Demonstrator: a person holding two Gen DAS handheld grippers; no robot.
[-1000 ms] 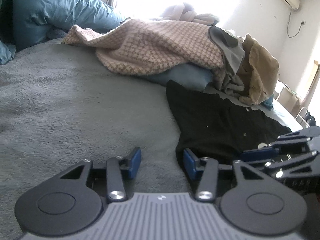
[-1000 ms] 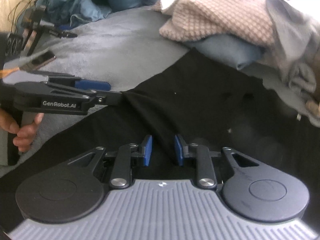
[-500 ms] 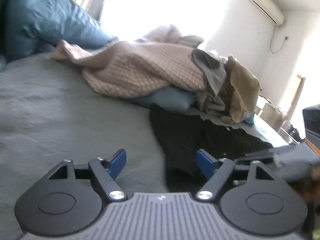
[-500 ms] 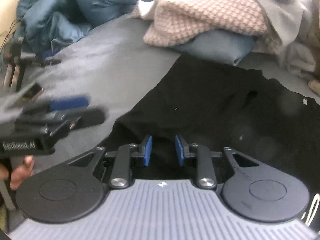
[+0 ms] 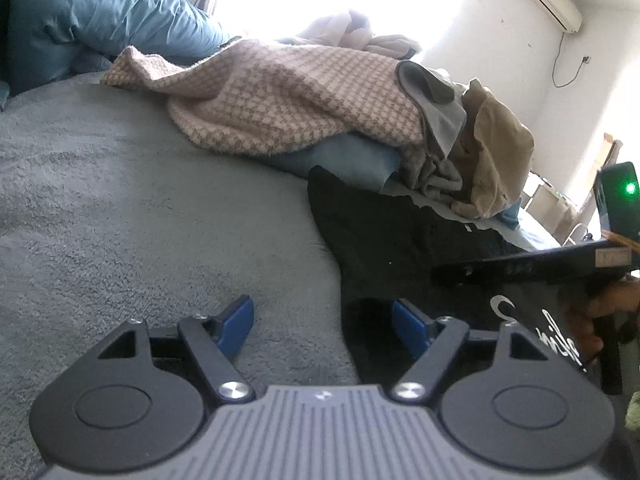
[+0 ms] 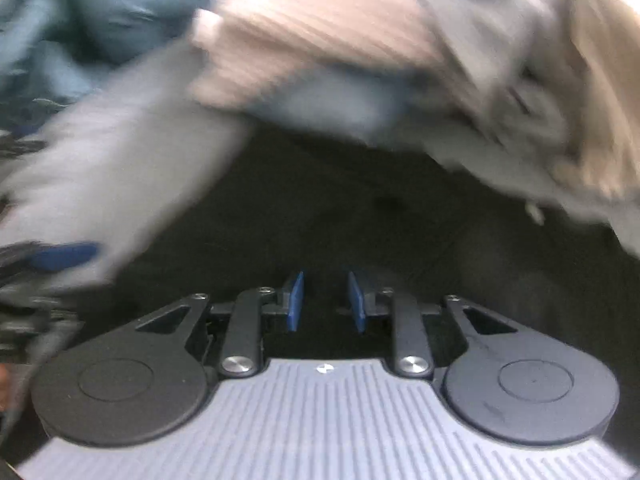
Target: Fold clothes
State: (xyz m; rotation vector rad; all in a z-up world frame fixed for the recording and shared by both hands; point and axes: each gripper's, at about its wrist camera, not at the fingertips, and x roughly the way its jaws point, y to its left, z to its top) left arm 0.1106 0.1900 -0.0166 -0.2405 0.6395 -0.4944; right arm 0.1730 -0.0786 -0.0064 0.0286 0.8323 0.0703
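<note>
Left gripper [image 5: 322,322] spread wider than a second ago, empty. Grey fleece bed cover [image 5: 140,220] carries all. Pile topped by pink houndstooth knit [image 5: 280,100] along far edge. Black T-shirt with white print [image 5: 400,232] flat before pile. Right gripper [image 6: 325,300] narrow, closing, over shirt; grip unclear, view blurred.

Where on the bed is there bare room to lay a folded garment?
Free: the grey blanket, bordered by the blue pillow, the houndstooth sweater and the black shirt. Crowded: the clothes heap behind the shirt.
</note>
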